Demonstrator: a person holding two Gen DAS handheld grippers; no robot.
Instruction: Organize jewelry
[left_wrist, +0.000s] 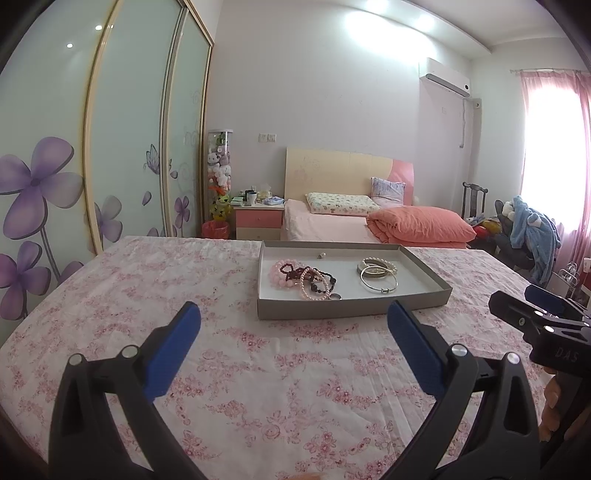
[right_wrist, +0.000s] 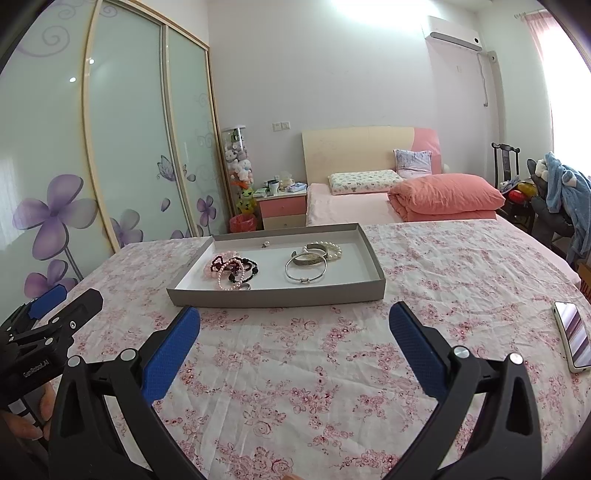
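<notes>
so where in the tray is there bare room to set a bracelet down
Free: the tray floor right of the silver bangles, and the back strip around the small ring. Crowded: the left, where the beaded bracelets pile up.

White-walled bedroom: sliding wardrobe (left_wrist: 110, 140) with purple flower decals at left, pink bed (left_wrist: 354, 218) with 1 headboard, nightstand (left_wrist: 258, 218), wall air conditioner (left_wrist: 445, 75), bright pink-curtained window (left_wrist: 550, 147) at right.
</notes>
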